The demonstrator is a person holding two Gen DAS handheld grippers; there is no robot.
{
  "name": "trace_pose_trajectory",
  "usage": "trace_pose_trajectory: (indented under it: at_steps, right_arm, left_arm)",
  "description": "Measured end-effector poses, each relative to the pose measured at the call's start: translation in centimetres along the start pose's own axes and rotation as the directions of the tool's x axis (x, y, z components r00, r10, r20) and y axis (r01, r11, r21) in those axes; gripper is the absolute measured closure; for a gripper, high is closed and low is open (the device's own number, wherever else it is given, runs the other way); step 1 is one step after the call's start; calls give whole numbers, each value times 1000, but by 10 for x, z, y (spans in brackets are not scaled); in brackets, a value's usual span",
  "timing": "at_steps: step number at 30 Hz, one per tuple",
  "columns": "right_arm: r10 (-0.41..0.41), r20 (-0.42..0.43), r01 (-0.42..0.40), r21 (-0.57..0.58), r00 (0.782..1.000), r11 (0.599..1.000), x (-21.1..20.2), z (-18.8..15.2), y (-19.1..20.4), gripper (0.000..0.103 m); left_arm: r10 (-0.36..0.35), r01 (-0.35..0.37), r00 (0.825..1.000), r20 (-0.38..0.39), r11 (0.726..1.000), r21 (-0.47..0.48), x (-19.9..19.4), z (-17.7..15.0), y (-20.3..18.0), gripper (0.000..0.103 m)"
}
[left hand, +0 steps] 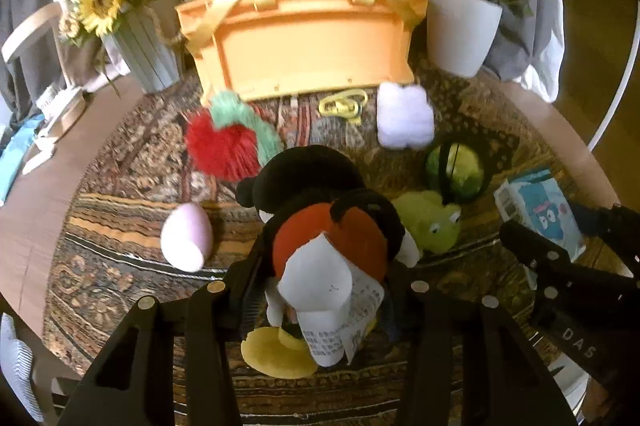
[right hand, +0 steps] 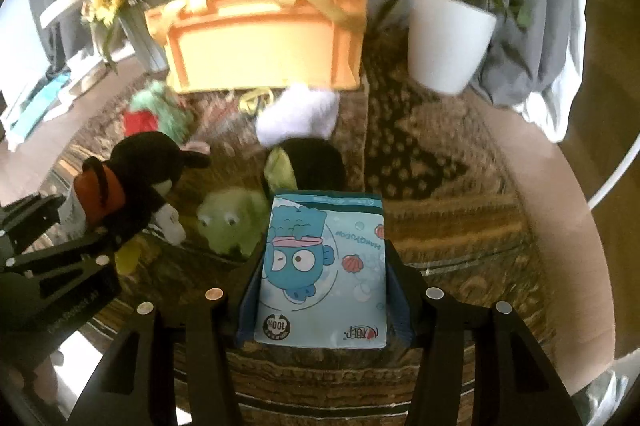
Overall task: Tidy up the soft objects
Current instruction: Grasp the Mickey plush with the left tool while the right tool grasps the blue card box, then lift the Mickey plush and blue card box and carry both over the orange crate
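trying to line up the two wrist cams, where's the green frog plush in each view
Left wrist view: the green frog plush lies right of centre on the rug, just right of the mouse plush that the left gripper holds.
Right wrist view: the frog is left of centre, beside the blue packet in the right gripper.
Shared landmark: the orange basket at the back.

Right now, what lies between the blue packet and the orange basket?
In the right wrist view, a dark ball and white fluff lie between blue packet and orange basket.
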State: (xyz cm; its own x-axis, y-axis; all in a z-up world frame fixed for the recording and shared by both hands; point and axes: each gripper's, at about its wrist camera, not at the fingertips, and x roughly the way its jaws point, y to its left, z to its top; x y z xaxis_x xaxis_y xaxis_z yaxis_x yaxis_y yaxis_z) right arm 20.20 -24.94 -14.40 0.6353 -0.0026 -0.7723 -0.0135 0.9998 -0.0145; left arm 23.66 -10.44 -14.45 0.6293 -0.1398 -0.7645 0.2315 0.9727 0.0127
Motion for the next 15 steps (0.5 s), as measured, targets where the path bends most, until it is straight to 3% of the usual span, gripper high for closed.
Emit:
trace_pose_trajectory:
  at_steps: [7,15]
  right_arm:
    - [58,100,-55,-27,993,998,-25,27,-4,49]
    - [126,214,-115,-63,969,991,-47,60,-7,49]
  left_arm:
    - [61,-59,989,135,998,-20,-38,24,3,56]
    - [83,-66,970,230,994,-82,-71,50,10,56]
